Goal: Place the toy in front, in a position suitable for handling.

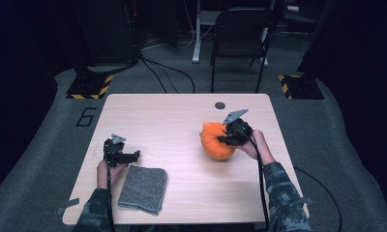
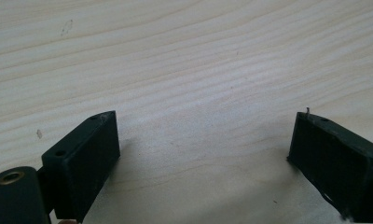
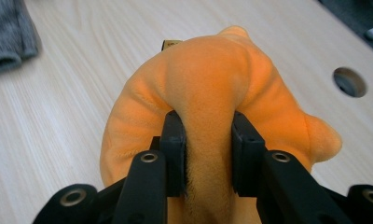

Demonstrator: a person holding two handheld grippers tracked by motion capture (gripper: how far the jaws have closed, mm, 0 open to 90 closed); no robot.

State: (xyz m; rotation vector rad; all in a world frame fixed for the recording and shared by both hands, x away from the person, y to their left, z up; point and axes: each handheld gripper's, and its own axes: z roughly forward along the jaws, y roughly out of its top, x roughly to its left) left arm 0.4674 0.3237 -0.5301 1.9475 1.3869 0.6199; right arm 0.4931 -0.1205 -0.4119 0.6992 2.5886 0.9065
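High view, right gripper [image 1: 229, 136] pinching orange plush toy [image 1: 214, 142] from its right, left gripper [image 1: 131, 155] spread wide over table [image 1: 182, 116].

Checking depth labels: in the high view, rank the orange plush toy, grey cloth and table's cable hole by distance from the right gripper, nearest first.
1. Orange plush toy: pinched in the right gripper, at its left.
2. Cable hole: on the table behind it, toward the far edge.
3. Grey cloth: near-left, by the left gripper.

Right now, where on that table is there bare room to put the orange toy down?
The middle, between the grey cloth and the toy, is bare, and so is the far strip left of the round hole. The near left corner is crowded by the cloth and left gripper.
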